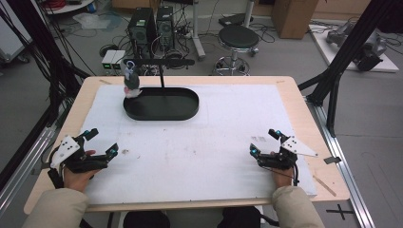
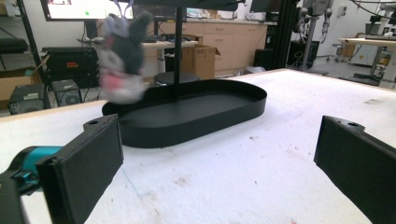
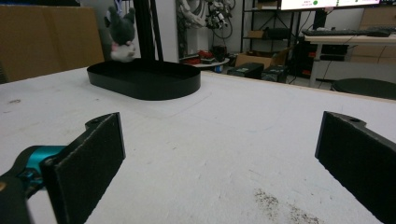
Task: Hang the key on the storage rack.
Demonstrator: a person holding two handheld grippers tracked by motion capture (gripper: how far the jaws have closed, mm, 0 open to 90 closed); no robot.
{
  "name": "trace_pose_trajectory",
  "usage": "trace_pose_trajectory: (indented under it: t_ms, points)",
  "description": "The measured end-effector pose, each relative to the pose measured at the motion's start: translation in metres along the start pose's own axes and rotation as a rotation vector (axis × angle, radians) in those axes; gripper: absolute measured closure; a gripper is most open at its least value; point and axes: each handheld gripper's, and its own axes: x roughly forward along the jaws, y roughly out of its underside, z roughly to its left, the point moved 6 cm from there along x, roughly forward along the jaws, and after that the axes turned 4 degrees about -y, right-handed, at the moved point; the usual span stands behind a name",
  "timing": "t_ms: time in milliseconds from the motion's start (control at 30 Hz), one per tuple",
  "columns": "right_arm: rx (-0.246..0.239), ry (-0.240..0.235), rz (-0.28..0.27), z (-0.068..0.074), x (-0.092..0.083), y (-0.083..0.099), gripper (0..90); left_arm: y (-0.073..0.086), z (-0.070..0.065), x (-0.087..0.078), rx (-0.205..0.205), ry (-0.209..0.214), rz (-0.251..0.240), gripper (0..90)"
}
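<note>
Here the left gripper is resting near the left edge of the white mat, its jaws standing wide apart with nothing between them. The right gripper is sitting well apart from it, near the right edge of the mat, and its jaws are gaping just as wide, holding nothing. Ahead of the left gripper, and ahead and off to the left of the right one, a black oval tray is lying on the mat. A thin black post is rising from the tray's far side, carrying a crossbar. A small grey and white soft toy is hanging from the bar's left end, at the tray's left end; it looks blurred in the left gripper view, so perhaps it is swinging.
</note>
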Motion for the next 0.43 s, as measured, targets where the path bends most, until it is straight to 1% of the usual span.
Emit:
trace_pose_trajectory:
  t_ms: [100,133,167,200,233,267,433]
  points:
    - [0.001,0.000,0.001,0.000,0.000,0.000,0.6,0.009,0.000,0.000,0.005,-0.007,0.025,1.7]
    - [0.000,0.000,0.002,0.001,0.000,0.000,0.6,0.013,0.001,-0.001,0.000,-0.015,0.034,1.7]
    - [-0.003,-0.001,0.003,0.000,0.000,0.000,0.6,0.012,0.001,-0.002,-0.004,-0.027,0.019,1.7]
    - [0.007,-0.003,0.009,0.001,0.000,0.001,0.6,0.012,0.001,-0.003,0.001,-0.030,0.008,1.7]
    - [0.007,-0.003,0.009,0.001,0.000,0.001,0.6,0.012,0.001,-0.004,-0.005,-0.033,0.001,1.7]
    - [0.003,-0.001,0.009,0.000,0.000,0.000,0.6,0.012,0.000,-0.005,0.007,-0.037,-0.011,1.7]
    - [-0.004,0.001,0.015,0.001,0.001,0.001,0.6,0.011,-0.001,-0.006,0.023,-0.040,-0.023,1.7]
